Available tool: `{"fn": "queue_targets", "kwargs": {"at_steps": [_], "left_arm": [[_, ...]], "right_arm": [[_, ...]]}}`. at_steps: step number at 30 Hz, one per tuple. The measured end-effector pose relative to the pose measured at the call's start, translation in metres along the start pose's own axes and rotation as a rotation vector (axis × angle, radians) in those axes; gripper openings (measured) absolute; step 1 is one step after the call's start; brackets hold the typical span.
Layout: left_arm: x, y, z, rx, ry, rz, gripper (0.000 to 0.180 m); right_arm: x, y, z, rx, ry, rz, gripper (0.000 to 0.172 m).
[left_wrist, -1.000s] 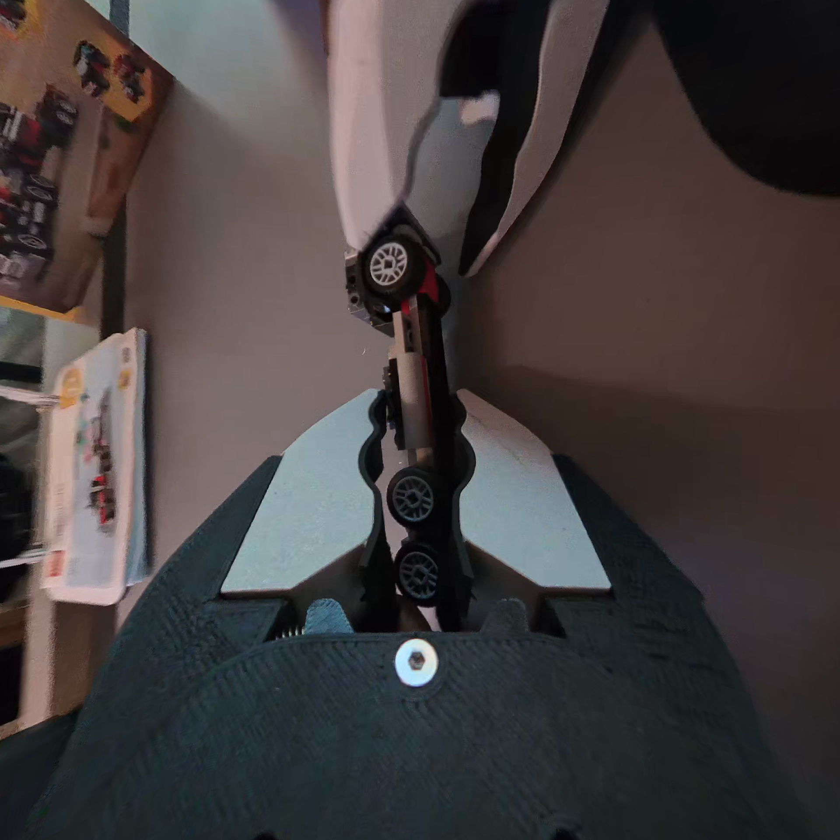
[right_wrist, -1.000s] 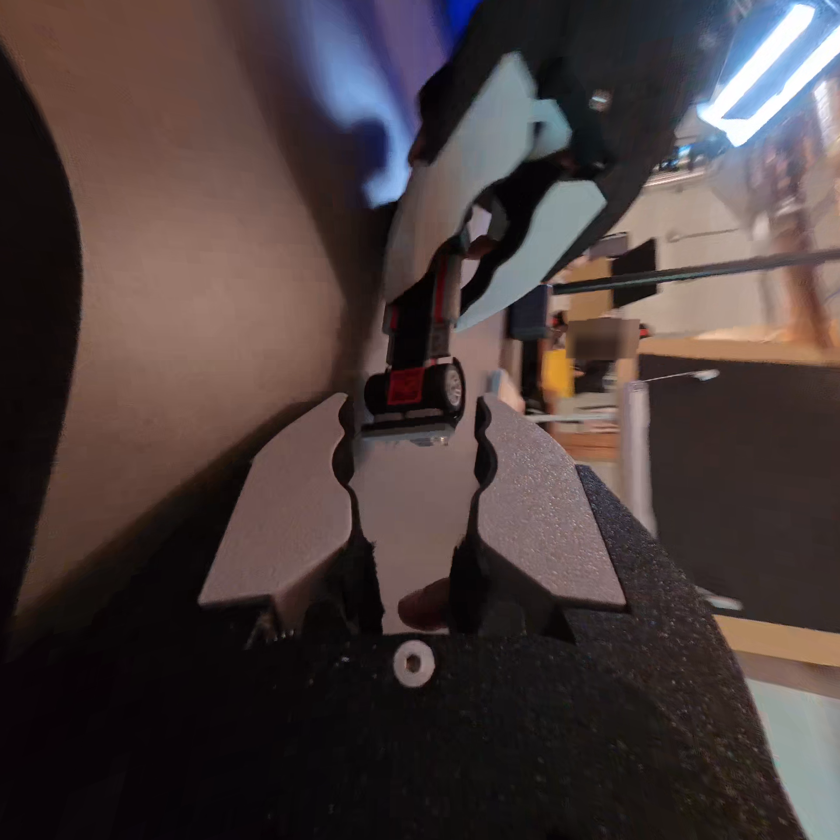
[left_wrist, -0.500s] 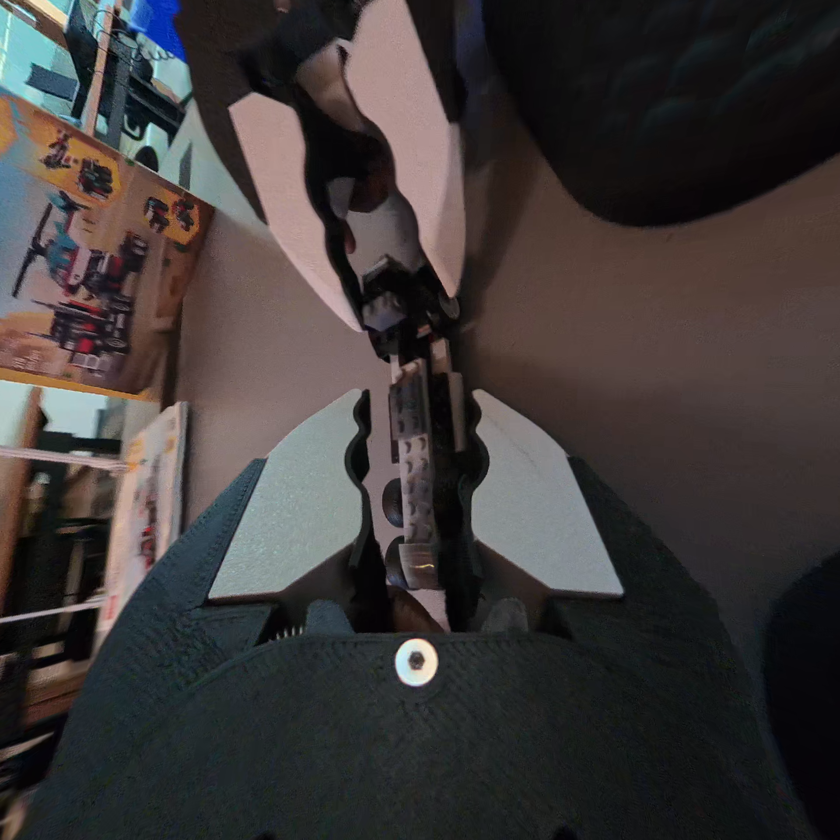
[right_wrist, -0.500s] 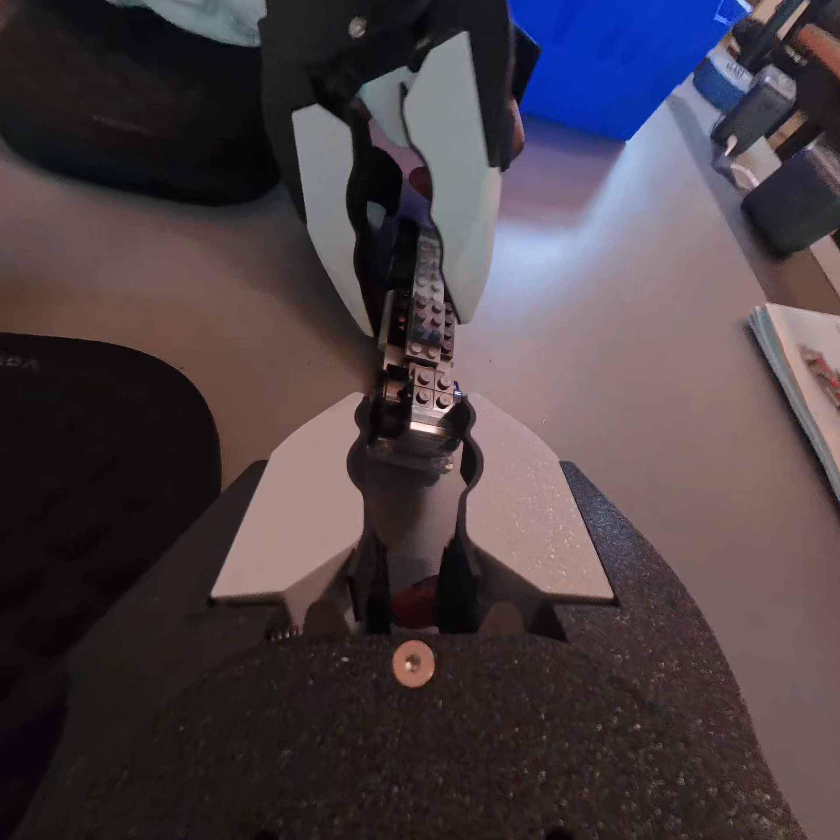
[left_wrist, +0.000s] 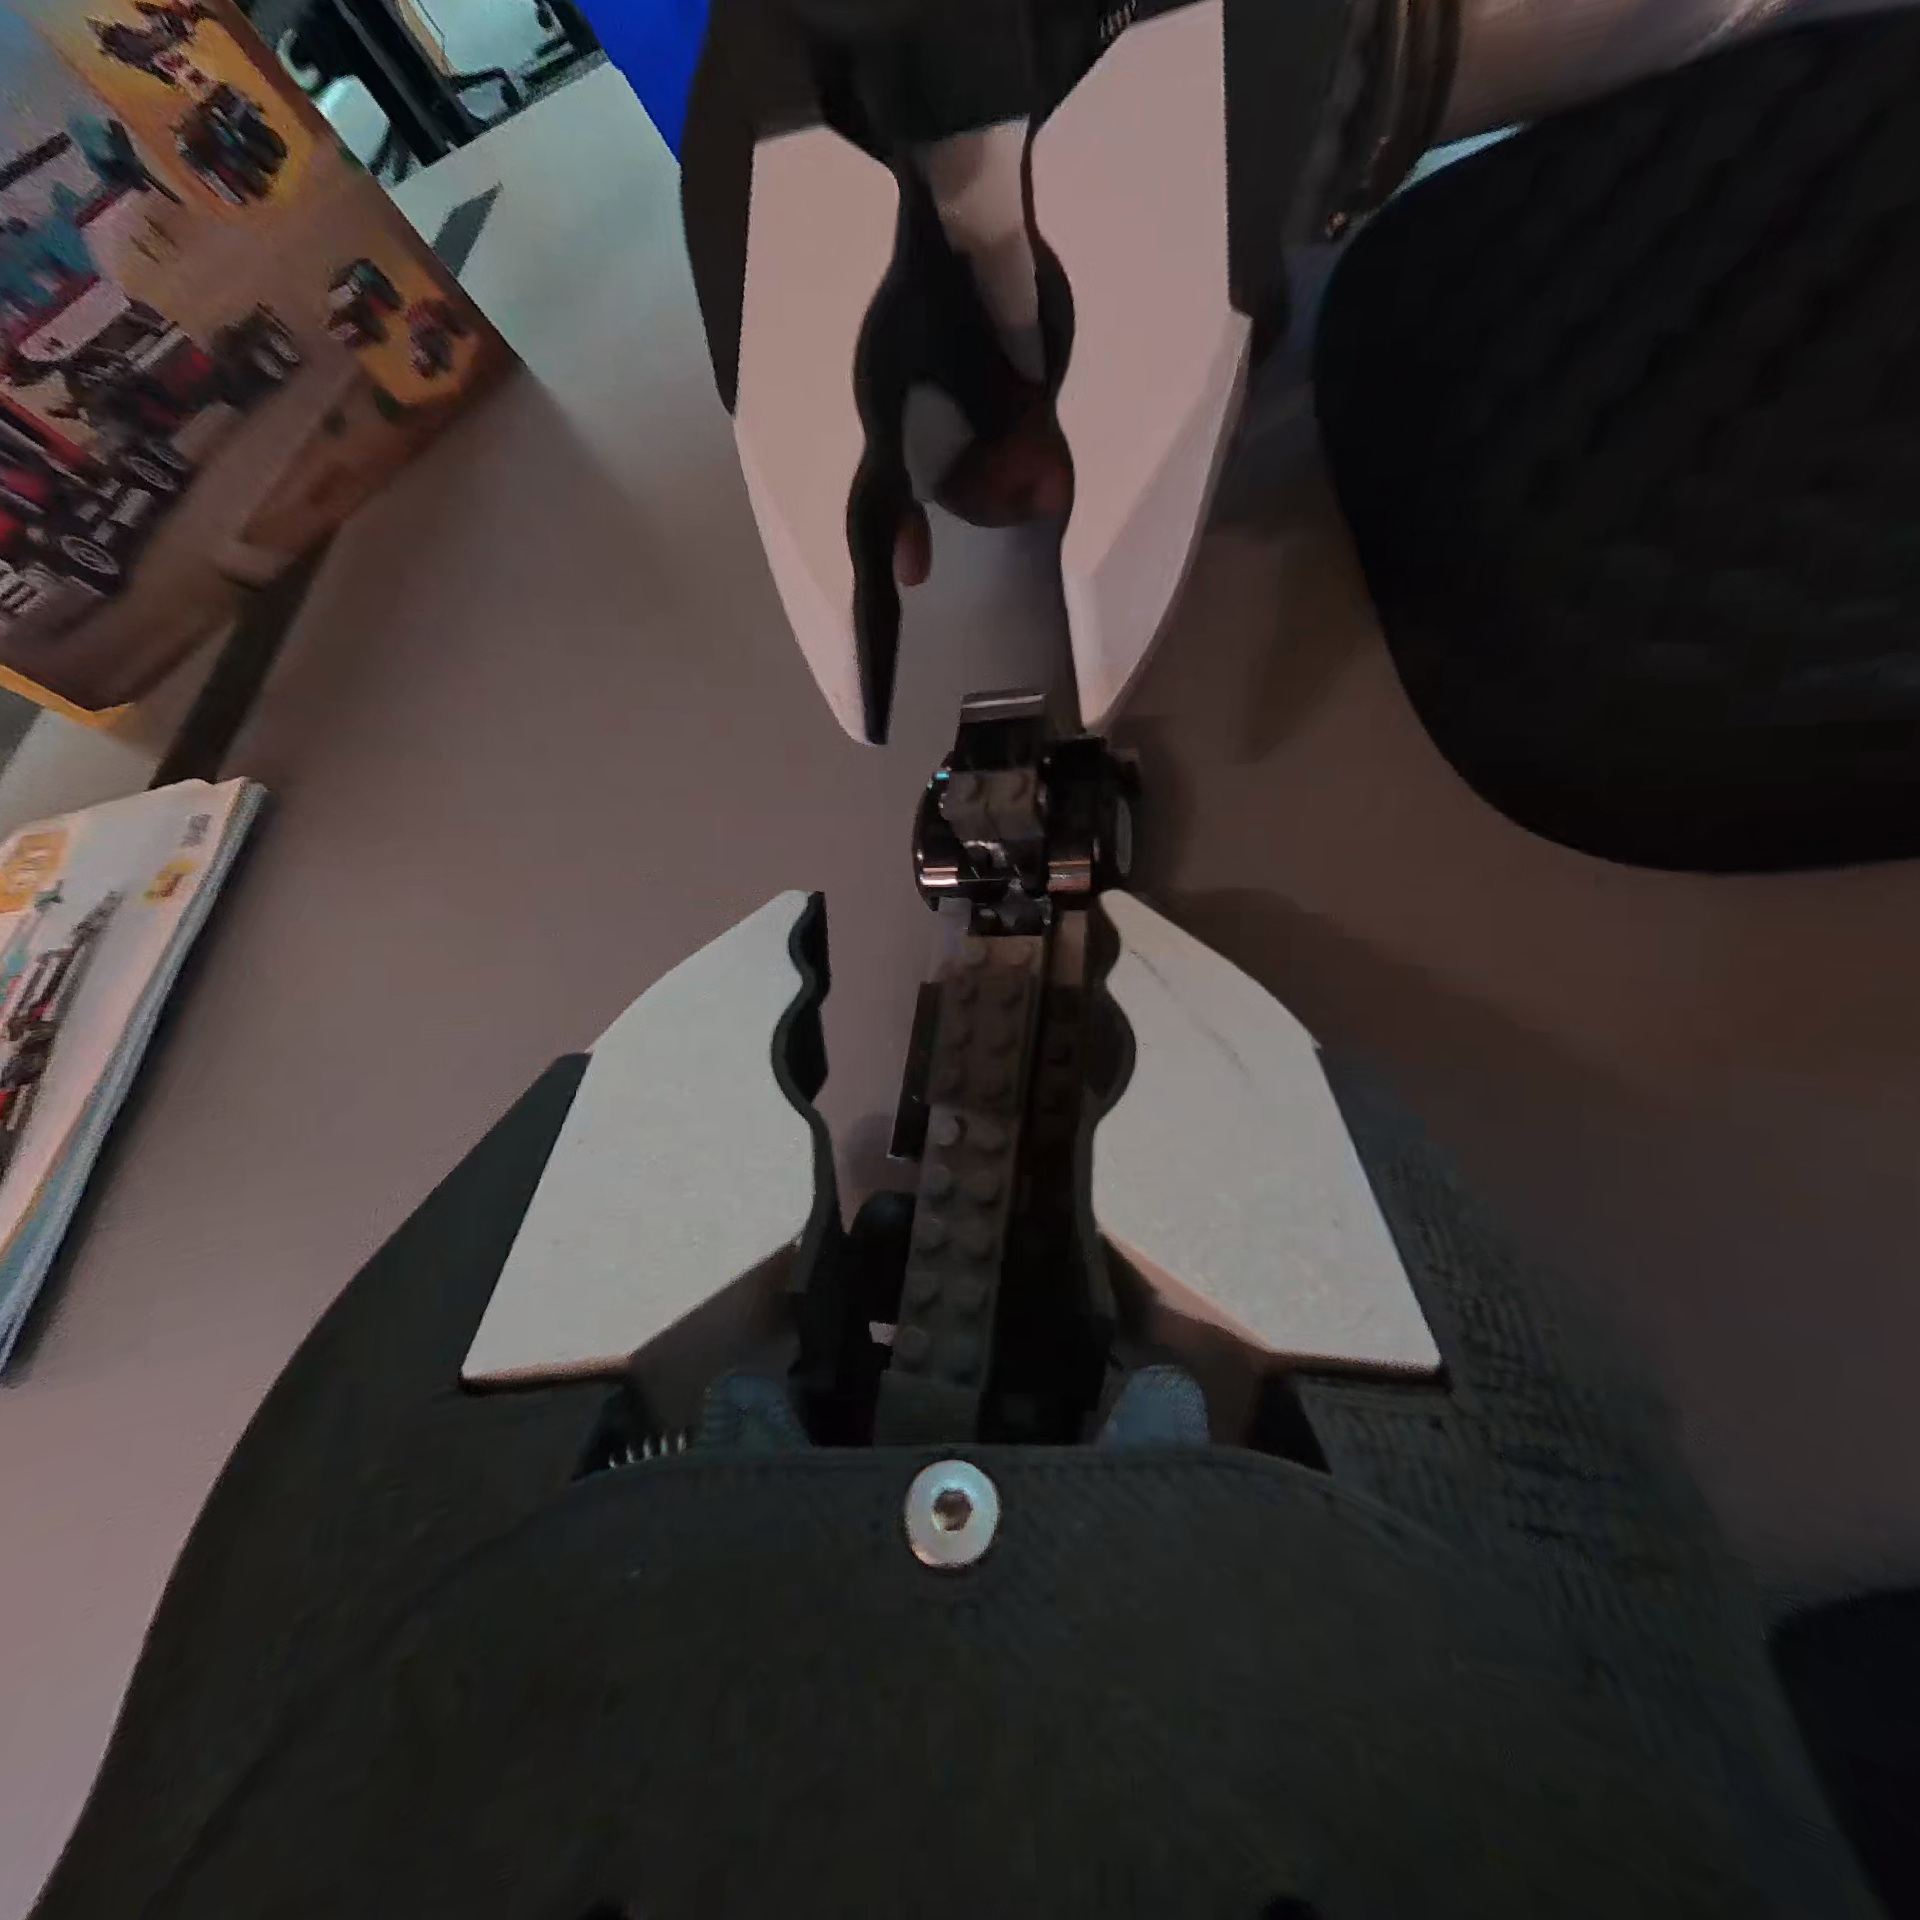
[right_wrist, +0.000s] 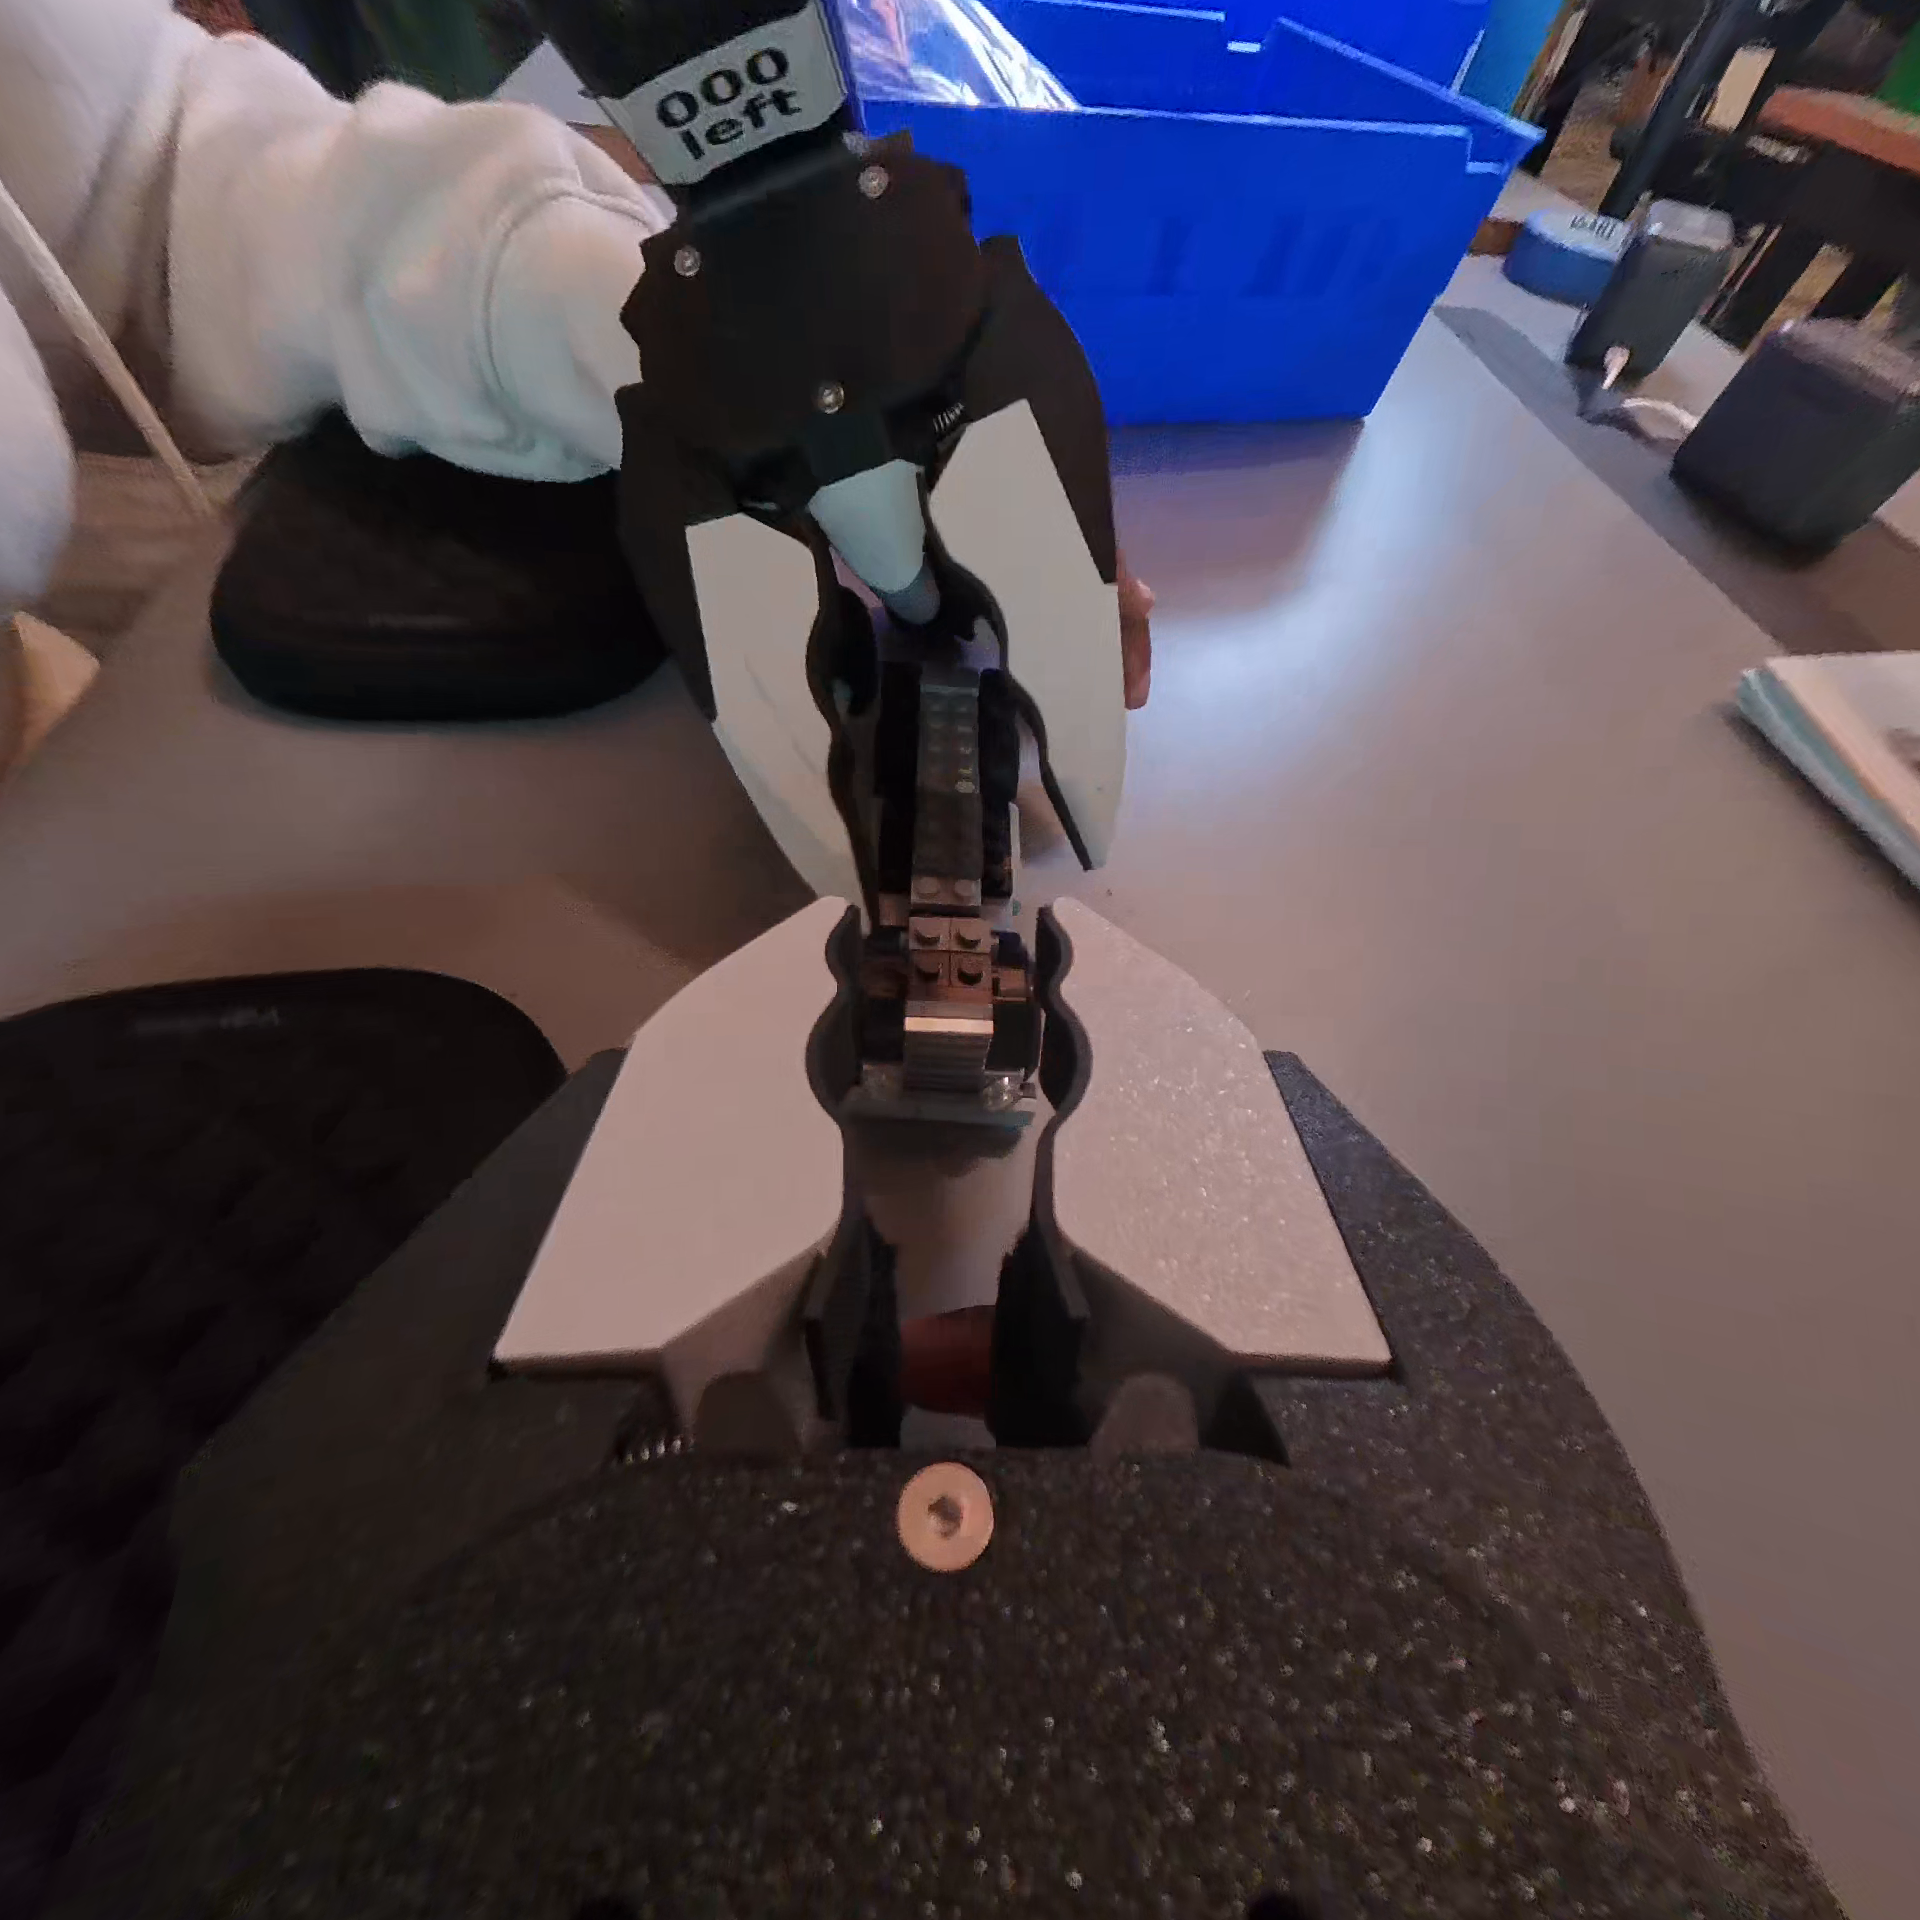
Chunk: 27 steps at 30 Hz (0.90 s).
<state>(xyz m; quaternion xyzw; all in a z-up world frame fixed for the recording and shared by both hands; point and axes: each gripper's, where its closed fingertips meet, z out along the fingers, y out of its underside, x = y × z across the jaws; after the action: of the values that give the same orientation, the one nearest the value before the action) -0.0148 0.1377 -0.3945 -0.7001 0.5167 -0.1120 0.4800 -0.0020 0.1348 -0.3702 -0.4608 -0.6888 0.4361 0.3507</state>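
Note:
A grey and black toy brick car (left_wrist: 977, 1091) hangs above the grey table (left_wrist: 520, 675), studs toward the camera, stretched between both grippers. My left gripper (left_wrist: 961, 904) is open. Its left finger (left_wrist: 675, 1122) stands clear of the car, and the car's rear lies against its right finger (left_wrist: 1226, 1122). My right gripper (right_wrist: 951, 909) is shut on the car's front end (right_wrist: 945, 977), with both pads against its sides. In the left wrist view the right gripper (left_wrist: 982, 732) comes from the top. In the right wrist view the left gripper (right_wrist: 971, 873) faces me.
A toy set box (left_wrist: 156, 343) and a booklet (left_wrist: 94, 987) lie at the left. Black padded cases (right_wrist: 416, 592) (right_wrist: 208, 1195) lie on the table. A blue bin (right_wrist: 1195, 260) stands behind, dark devices (right_wrist: 1808, 447) at the far right. A white sleeve (right_wrist: 312, 260) holds the left gripper.
My left gripper opened off the car it held. My right gripper moved onto the car's front end and closed on it. The car turned from its side to studs facing the camera.

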Motion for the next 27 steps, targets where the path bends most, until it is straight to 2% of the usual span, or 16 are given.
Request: {"fn": "queue_targets", "kwargs": {"at_steps": [4, 8, 10, 12, 13, 15, 17, 19, 21, 23, 27], "left_arm": [[0.0, -0.002, -0.001, 0.016, 0.0, -0.005, 0.044], [-0.011, -0.004, -0.01, 0.047, -0.043, -0.04, 0.067], [-0.015, -0.001, -0.017, 0.04, -0.05, -0.054, 0.087], [-0.019, 0.0, -0.026, 0.047, -0.048, -0.06, 0.104], [-0.024, -0.005, -0.033, 0.094, -0.053, -0.081, 0.108], [-0.036, -0.029, -0.056, 0.302, -0.06, -0.158, 0.11], [-0.061, -0.056, -0.095, 0.608, -0.123, -0.281, 0.109], [-0.092, -0.065, -0.139, 0.903, -0.189, -0.479, 0.099], [-0.104, -0.064, -0.16, 1.061, -0.123, -0.647, 0.092], [-0.106, -0.06, -0.155, 1.038, -0.092, -0.705, 0.09], [-0.085, -0.056, -0.123, 0.827, -0.078, -0.563, 0.084]], "right_arm": [[-0.002, 0.007, 0.004, -0.06, -0.011, 0.035, 0.029], [-0.003, 0.017, 0.006, -0.131, -0.007, 0.006, 0.028], [-0.003, 0.03, 0.007, -0.212, 0.008, -0.042, 0.027], [-0.004, 0.029, 0.008, -0.209, 0.013, -0.079, 0.029], [-0.005, 0.026, 0.007, -0.185, 0.01, -0.081, 0.033], [-0.002, 0.016, 0.003, -0.111, 0.017, -0.056, 0.044], [0.007, 0.001, -0.004, 0.006, 0.054, -0.019, 0.065], [0.018, -0.016, -0.014, 0.151, 0.105, 0.018, 0.082], [0.028, -0.031, -0.027, 0.295, 0.161, 0.052, 0.095], [0.036, -0.039, -0.037, 0.394, 0.198, 0.08, 0.101], [0.042, -0.045, -0.045, 0.494, 0.204, 0.124, 0.115]]}}
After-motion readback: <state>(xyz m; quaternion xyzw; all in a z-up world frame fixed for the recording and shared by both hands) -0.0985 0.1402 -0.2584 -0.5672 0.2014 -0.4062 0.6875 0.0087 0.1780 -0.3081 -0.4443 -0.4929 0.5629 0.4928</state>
